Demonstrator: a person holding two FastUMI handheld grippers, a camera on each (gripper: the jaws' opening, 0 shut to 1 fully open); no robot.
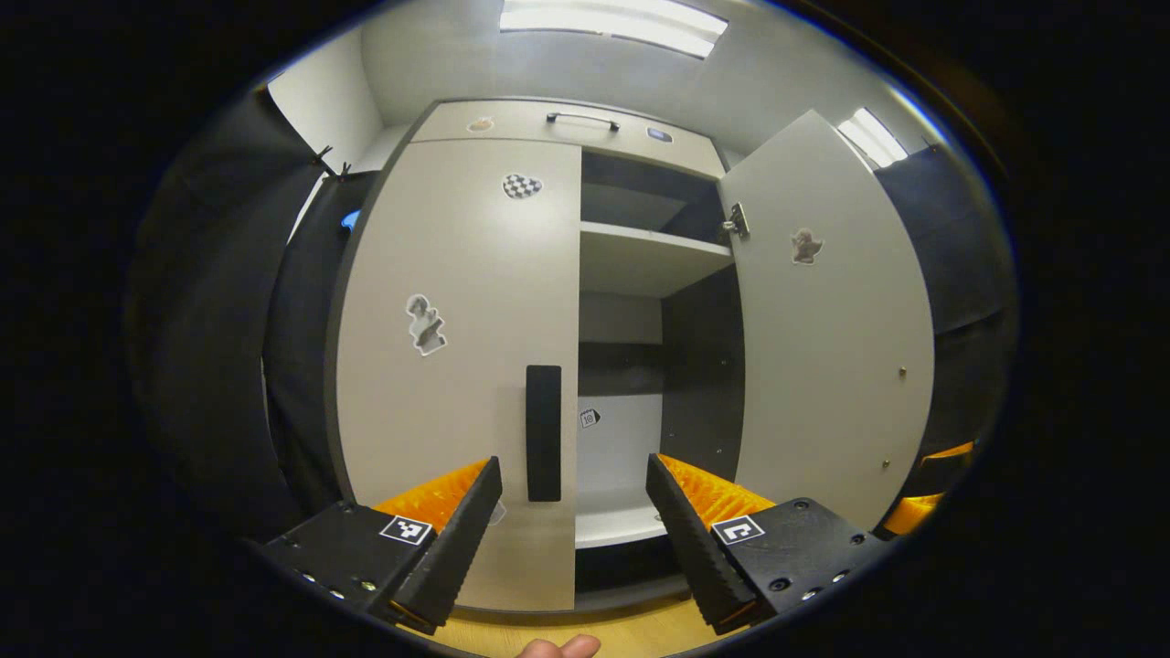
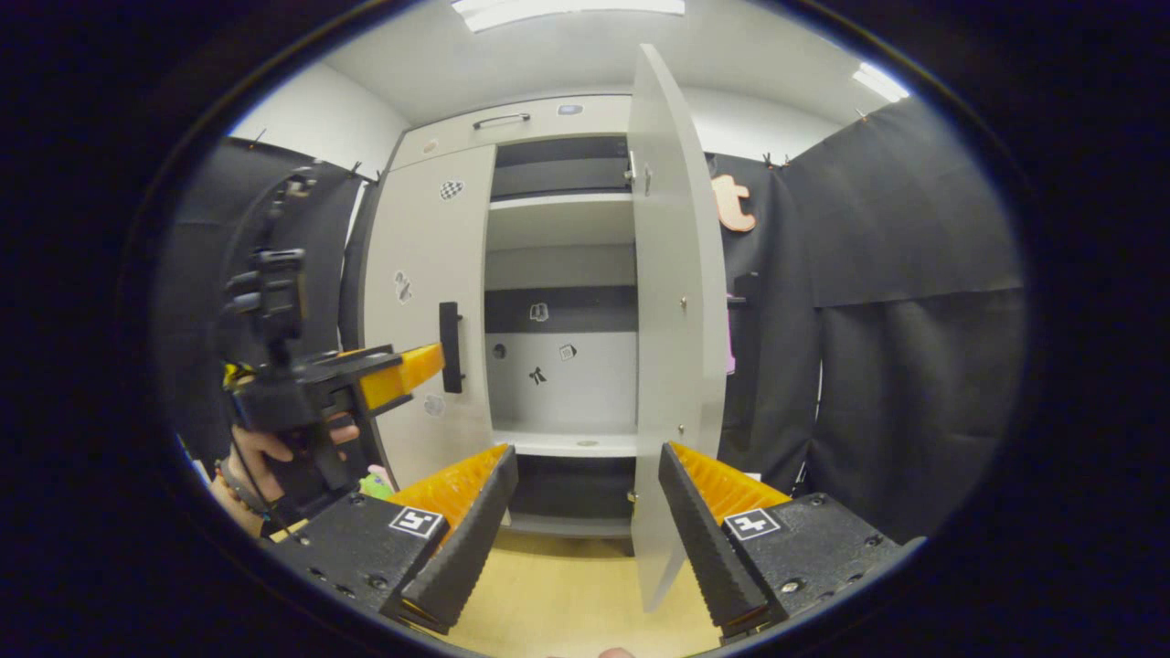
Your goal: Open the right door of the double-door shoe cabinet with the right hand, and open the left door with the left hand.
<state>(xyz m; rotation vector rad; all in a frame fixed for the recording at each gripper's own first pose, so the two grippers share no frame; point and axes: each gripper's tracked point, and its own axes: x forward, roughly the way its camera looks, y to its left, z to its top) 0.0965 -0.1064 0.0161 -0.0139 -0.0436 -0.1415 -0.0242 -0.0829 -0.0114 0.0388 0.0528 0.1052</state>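
The grey shoe cabinet's left door (image 1: 457,347) is closed, with a black vertical handle (image 1: 543,433) near its inner edge. The right door (image 1: 836,320) stands swung open, showing the shelves (image 1: 640,256) inside. My left gripper (image 1: 574,475) is open, its fingers level with the handle's lower end and a short way in front of it. In the right gripper view the open right door (image 2: 672,311) is seen edge-on, and my right gripper (image 2: 588,471) is open with nothing held, just left of that edge. The left gripper (image 2: 402,370), held by a hand (image 2: 260,448), points at the left door's handle (image 2: 450,347).
Black cloth walls (image 2: 905,302) flank the cabinet on both sides. A top drawer with a black handle (image 1: 582,119) runs above the doors. The wooden floor (image 2: 567,594) lies in front. Stickers dot the doors and the inside back panel.
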